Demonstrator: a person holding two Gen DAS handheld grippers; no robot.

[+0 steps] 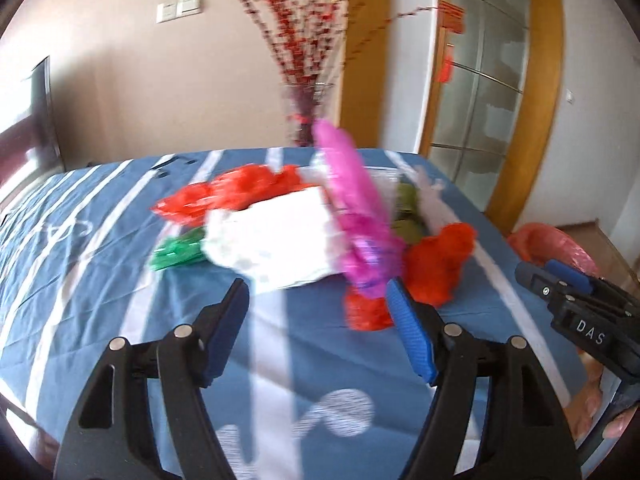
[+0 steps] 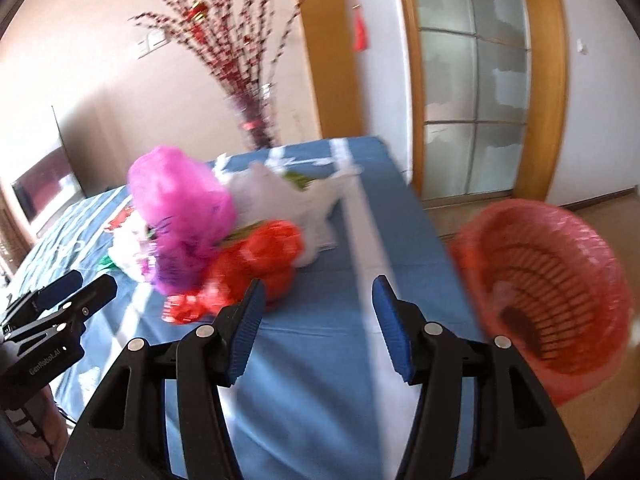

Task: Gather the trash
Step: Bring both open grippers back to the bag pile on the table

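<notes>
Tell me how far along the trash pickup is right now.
Barely started, it seems. The red basket beside the table looks nearly empty behind its liner. Nothing is in hand: left gripper and right gripper are both open and empty. Left to do: the whole pile on the blue tablecloth, including pink bag, red bags, white bag.
</notes>
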